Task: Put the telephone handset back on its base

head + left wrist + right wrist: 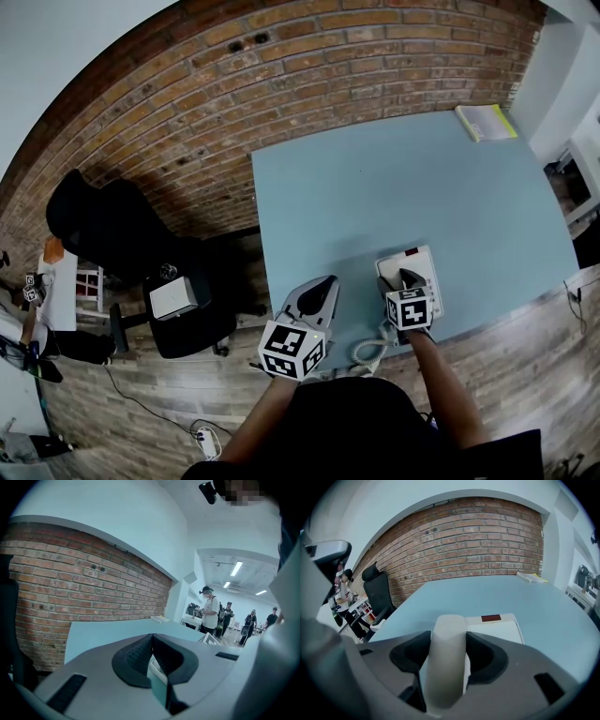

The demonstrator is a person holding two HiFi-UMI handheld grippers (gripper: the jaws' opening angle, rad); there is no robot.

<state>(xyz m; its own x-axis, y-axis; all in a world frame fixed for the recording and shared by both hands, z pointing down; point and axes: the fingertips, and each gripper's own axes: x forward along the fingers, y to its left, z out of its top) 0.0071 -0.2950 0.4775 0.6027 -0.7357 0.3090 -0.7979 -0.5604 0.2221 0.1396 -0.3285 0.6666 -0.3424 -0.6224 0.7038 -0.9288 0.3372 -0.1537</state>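
Observation:
The white telephone base (424, 269) lies near the blue table's (394, 187) front edge, with a red label (491, 618) at its far end. My right gripper (409, 279) hovers over the base's left side, shut on the cream handset (447, 658), which runs lengthwise between the black pads (485, 656). A coiled white cord (368, 352) hangs off the table edge below it. My left gripper (323, 285) is to the left of the phone over the table's front-left corner, its jaws closed together with nothing held (151, 641).
A yellow-edged booklet (486, 122) lies at the table's far right corner. A black office chair (112, 225) and a small stool with a white box (173, 300) stand left of the table. A brick wall (281, 75) lies behind. Several people (211, 613) stand far off.

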